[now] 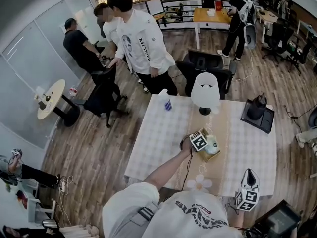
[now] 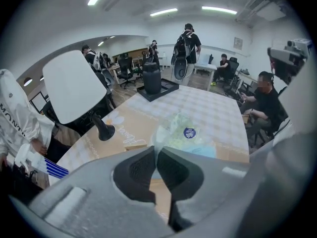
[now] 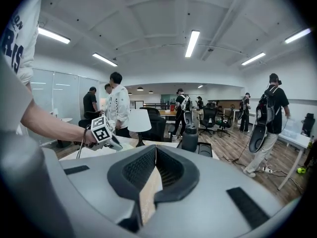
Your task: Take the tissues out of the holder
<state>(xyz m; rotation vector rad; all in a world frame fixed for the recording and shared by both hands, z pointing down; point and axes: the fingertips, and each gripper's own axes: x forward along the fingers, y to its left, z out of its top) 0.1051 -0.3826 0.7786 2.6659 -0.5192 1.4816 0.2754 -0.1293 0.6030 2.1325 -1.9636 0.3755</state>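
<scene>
The tissue pack (image 1: 212,144), pale green in clear plastic with a blue sticker (image 2: 188,132), sits in a tan wooden holder (image 1: 215,156) on the table's beige runner. My left gripper (image 1: 206,146) hangs right over it, pointing steeply down. In the left gripper view its jaws (image 2: 156,150) are shut, and a fold of the pack's clear wrap runs up into their tips. My right gripper (image 1: 249,174) rests near the table's front right edge, apart from the holder. Its jaws (image 3: 155,148) are shut with nothing between them. It also sees the left gripper's marker cube (image 3: 101,129).
A white lamp (image 1: 205,90) stands behind the holder. A black bottle (image 1: 257,106) sits on a black tray (image 1: 270,124) at the back right, and a blue-striped cup (image 1: 167,103) at the far edge. People and office chairs (image 1: 204,63) crowd the far side. A flower coaster (image 1: 200,183) lies near me.
</scene>
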